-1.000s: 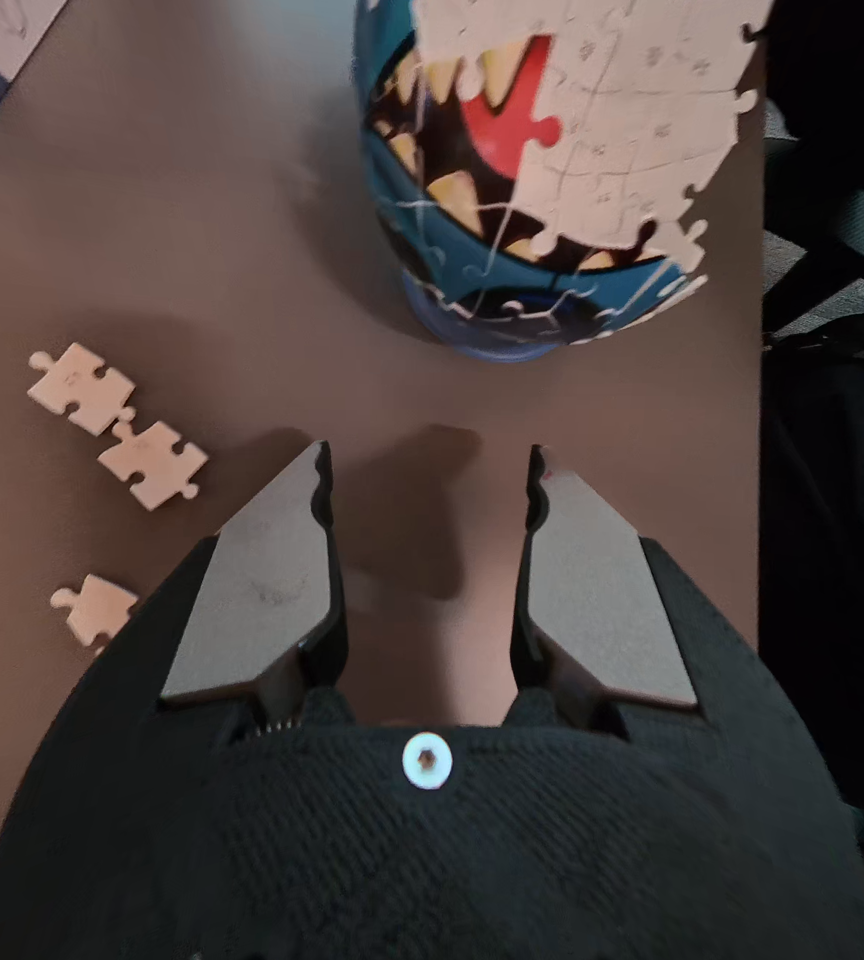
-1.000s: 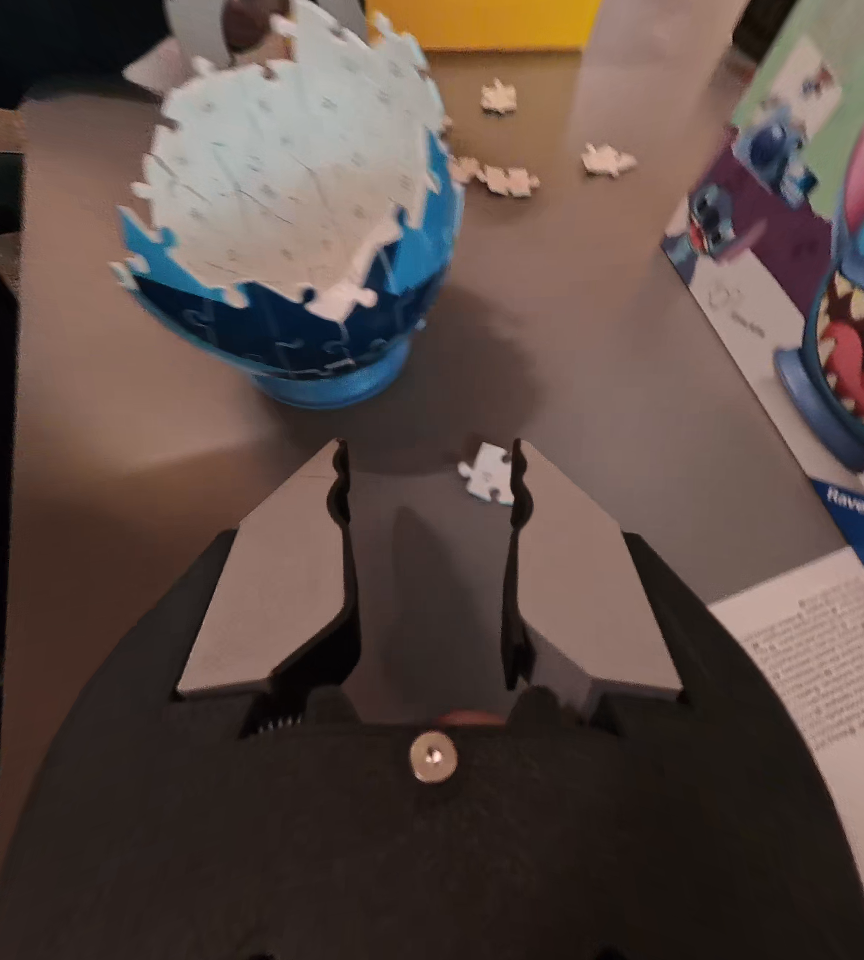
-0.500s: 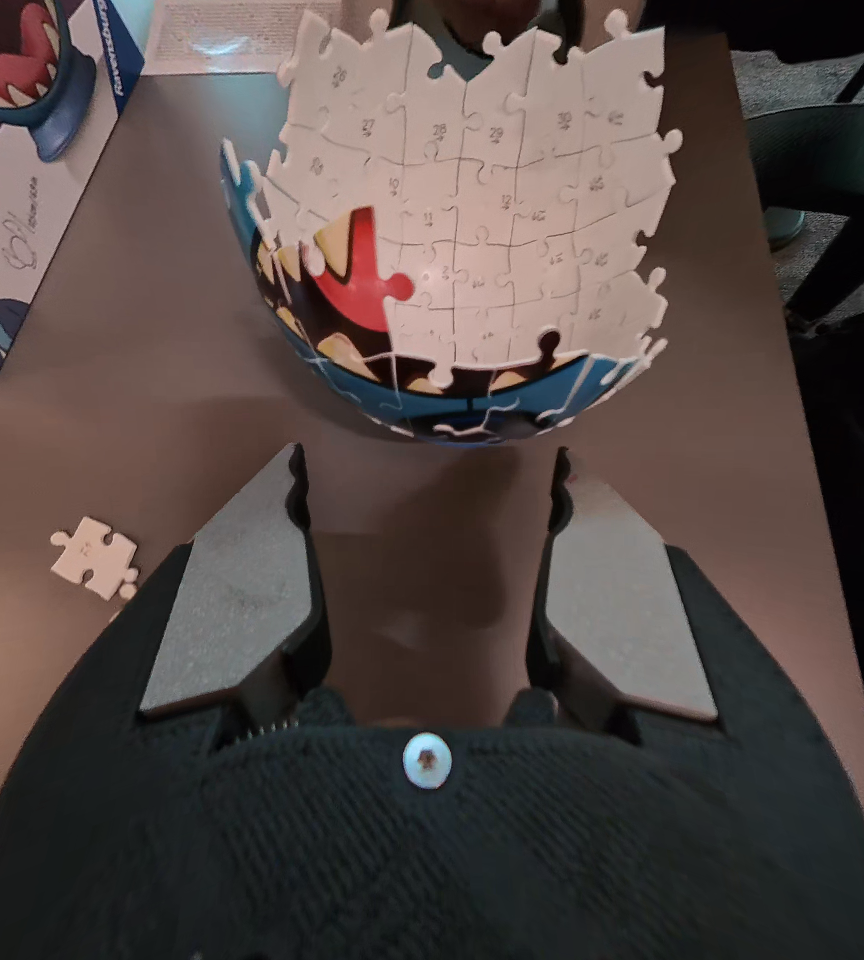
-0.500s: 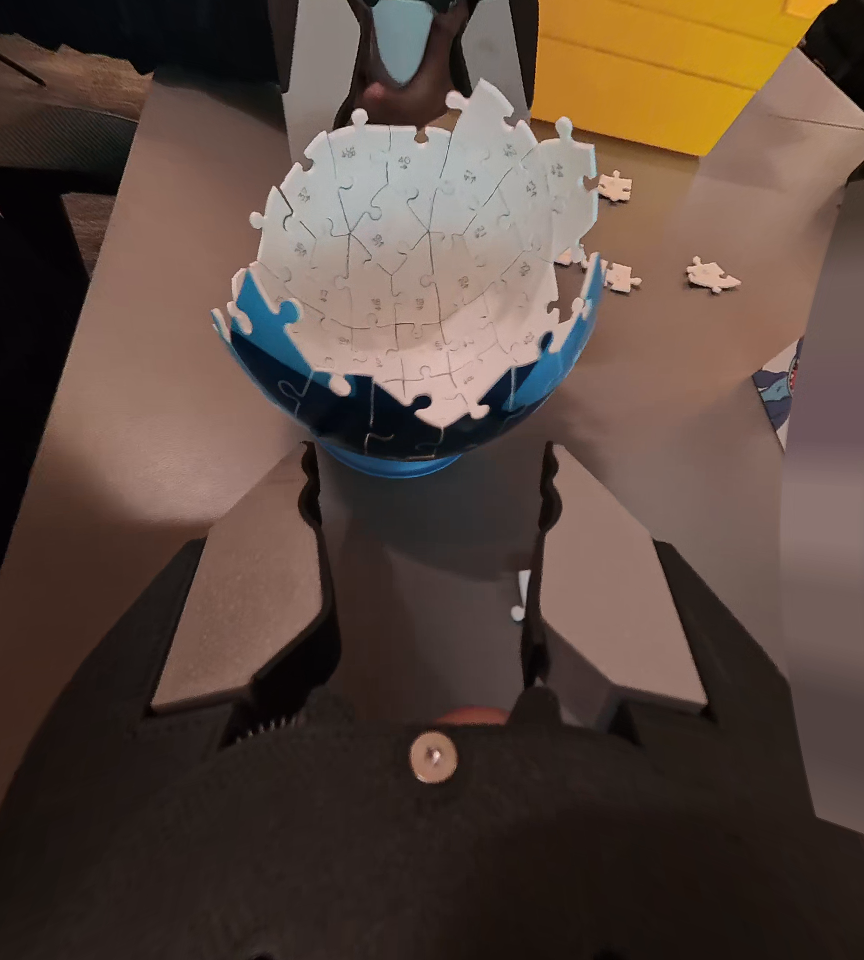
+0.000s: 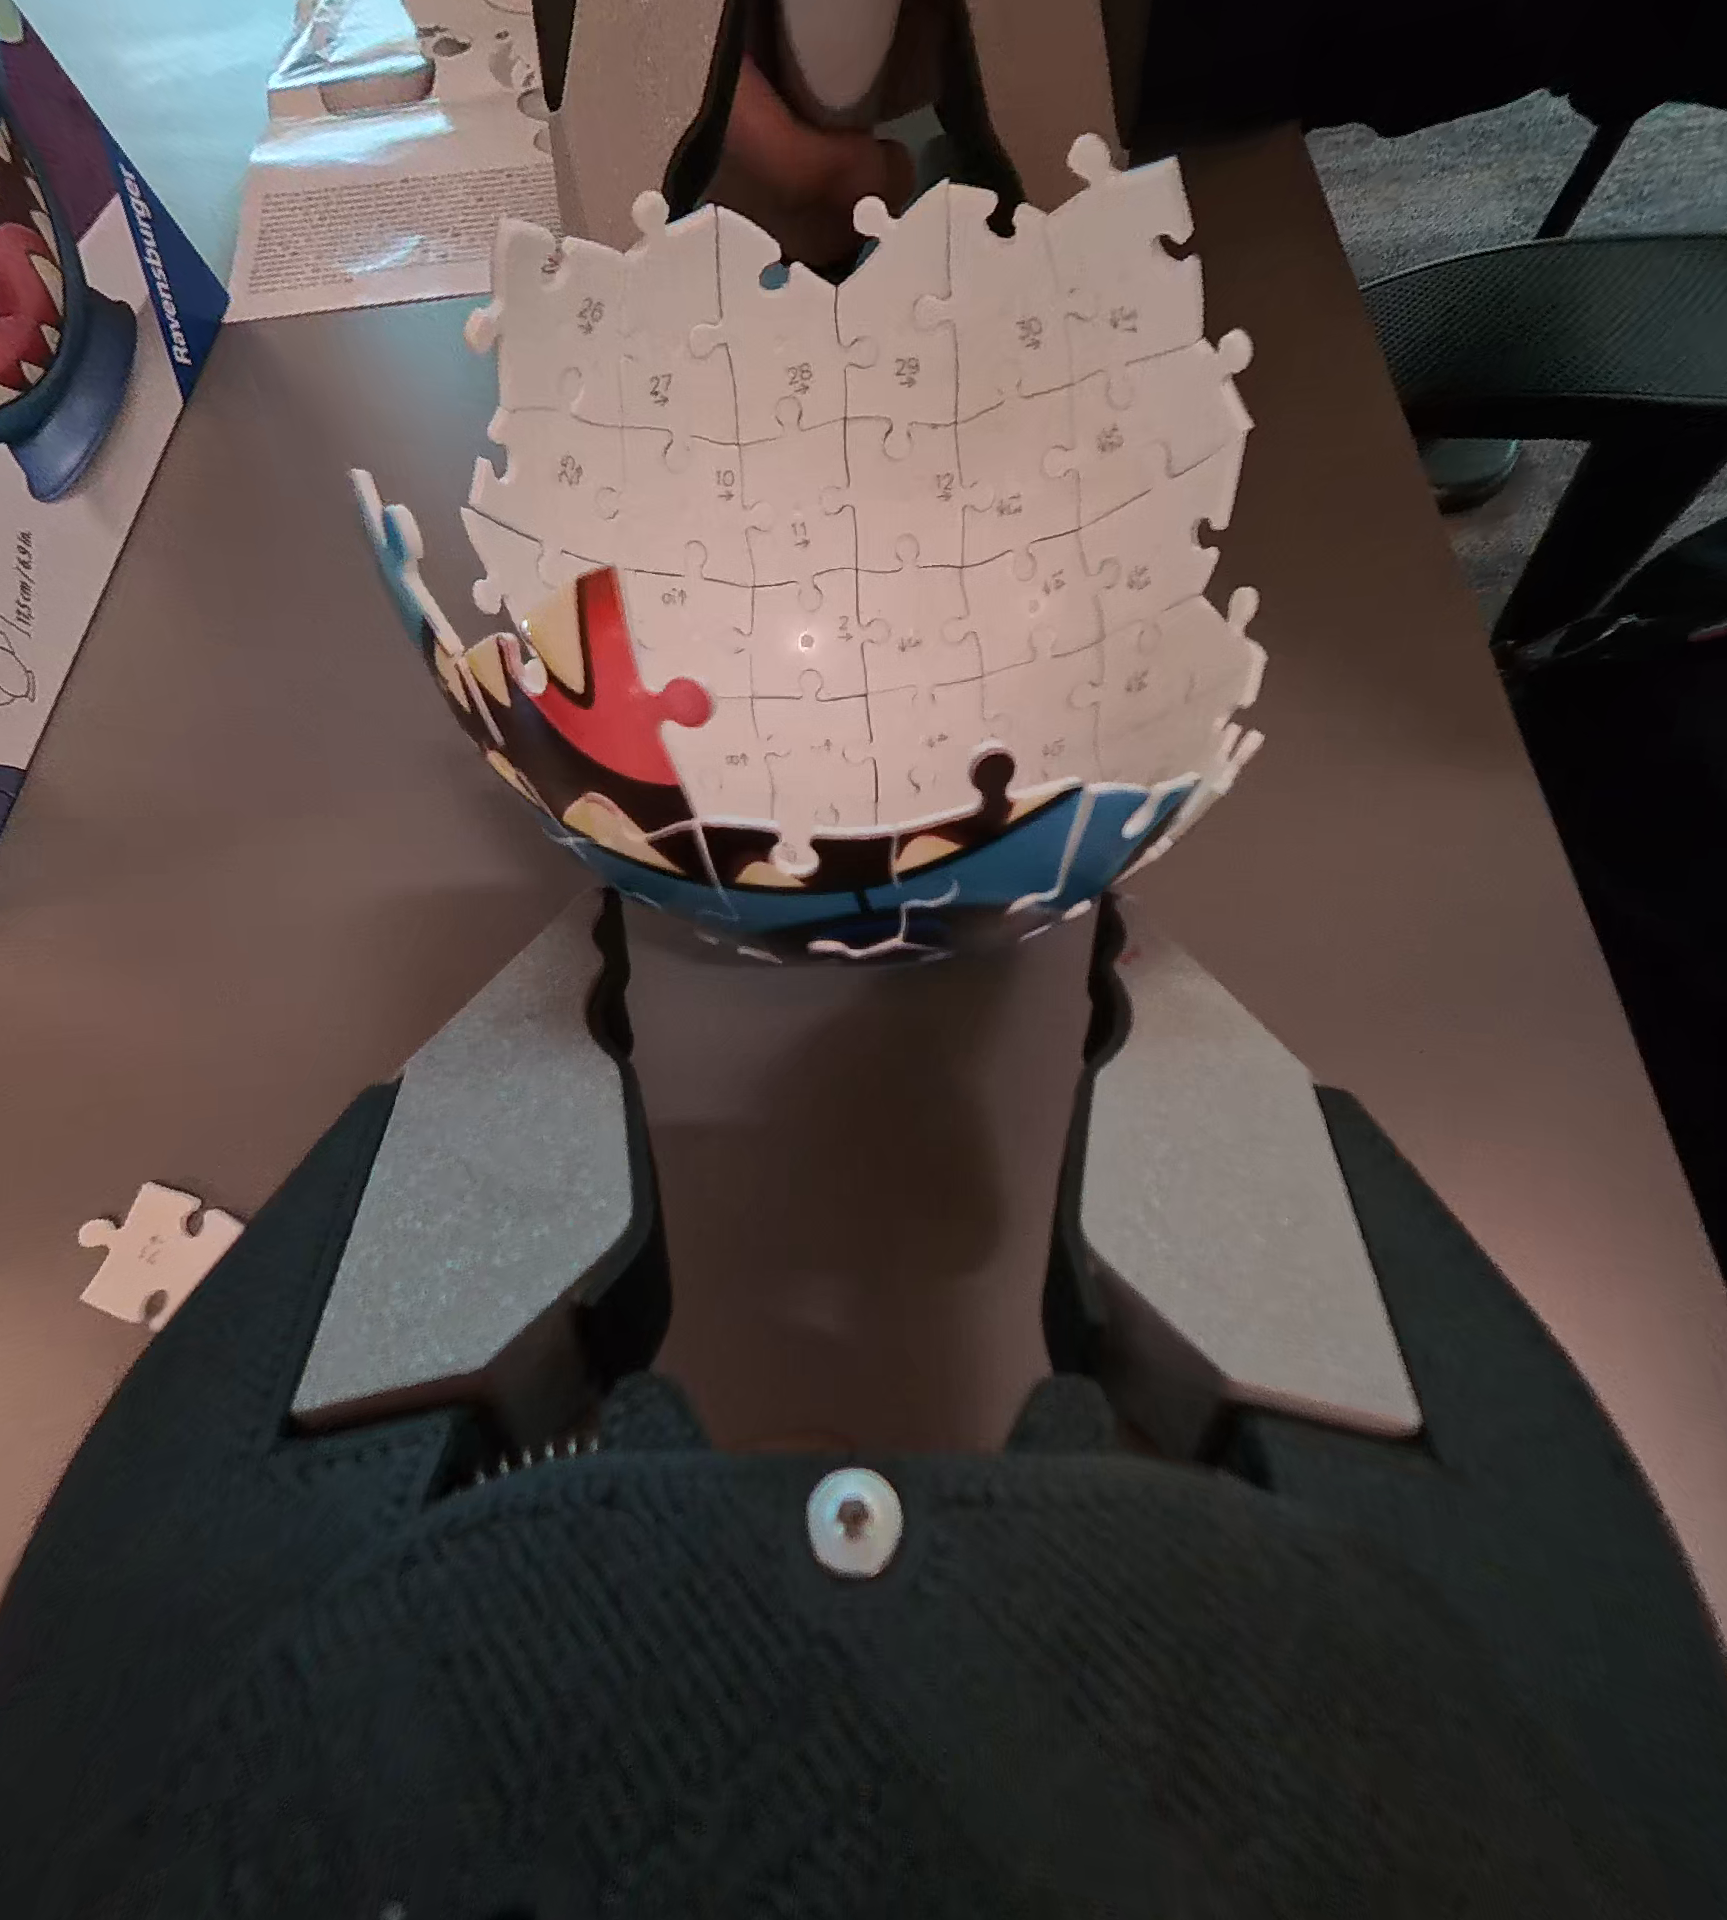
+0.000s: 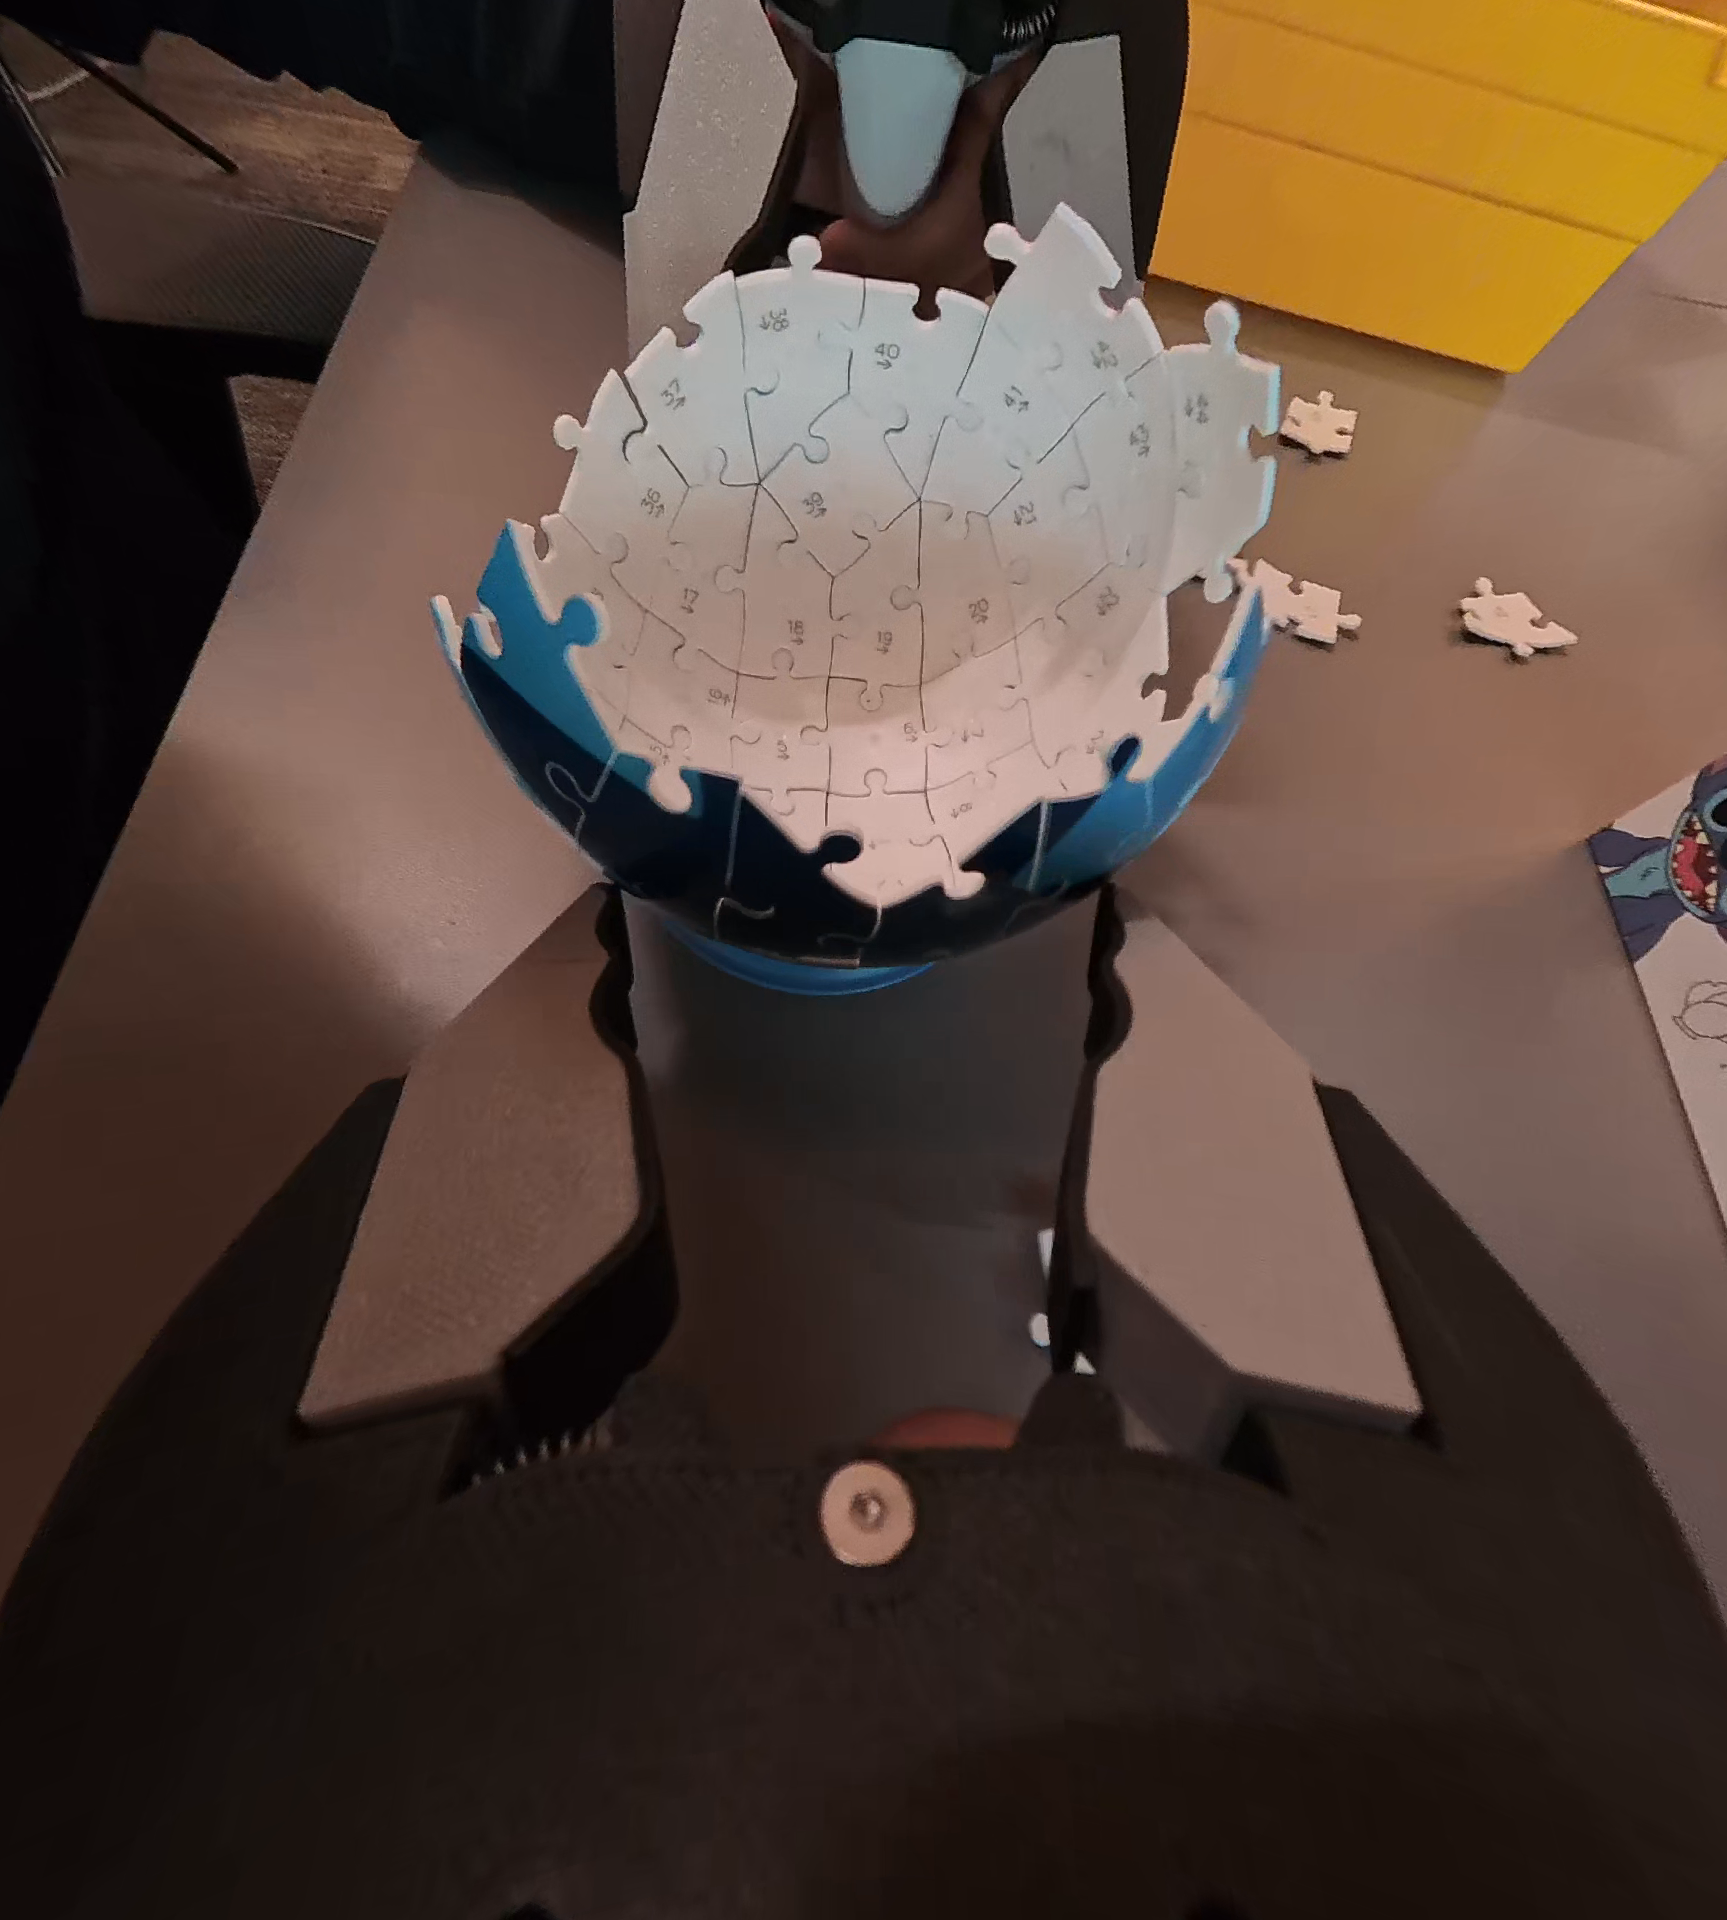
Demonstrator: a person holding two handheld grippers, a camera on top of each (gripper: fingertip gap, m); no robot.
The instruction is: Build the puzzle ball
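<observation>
Left wrist view: left gripper (image 5: 854, 961) with fingers apart, empty, tips just short of the half-built ball (image 5: 859, 582) mid-desk (image 5: 215, 831). Squeezing the open shell could pop joints loose. Stand hidden; loose piece (image 5: 158, 1268) half-covered near the left edge.

Right wrist view: right gripper (image 6: 854, 961) likewise spread, holding nothing, at the ball (image 6: 838, 623) from the opposite side. Small piece (image 6: 1046, 1288) mostly hidden behind one finger.

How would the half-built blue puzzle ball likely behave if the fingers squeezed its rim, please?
The half-built blue puzzle ball is an open shell of thin interlocked pieces, so it probably flexes or pops apart. Its rounded bottom on a small blue stand may tip.
</observation>
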